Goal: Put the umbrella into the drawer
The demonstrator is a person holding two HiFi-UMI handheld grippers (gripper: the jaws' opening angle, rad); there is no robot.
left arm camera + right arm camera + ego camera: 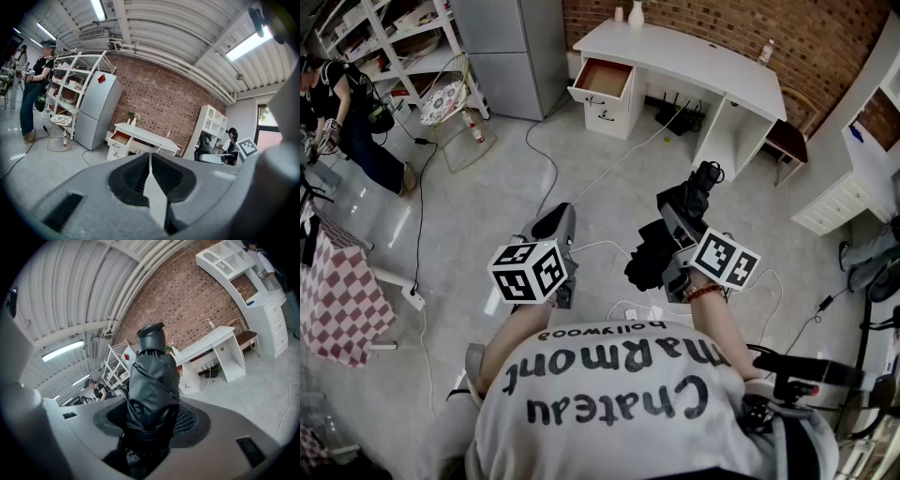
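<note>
A folded black umbrella [152, 394] stands between the jaws of my right gripper [151, 420], which is shut on it; its handle end points up and away. In the head view the umbrella [670, 239] sticks out ahead of the right gripper [675, 253], over the grey floor. My left gripper [151, 180] has its jaws pressed together with nothing in them; in the head view this left gripper [558, 230] is held beside the right one. An open drawer [602, 80] with a brown inside juts from the white desk [694, 61] far ahead; the drawer [120, 138] also shows in the left gripper view.
Cables [548, 159] trail across the floor between me and the desk. A grey fridge [511, 52] and white shelves [389, 42] stand at the left, with a wire stand [450, 108] nearby. Another person [347, 112] stands far left. A white cabinet [848, 187] is at the right.
</note>
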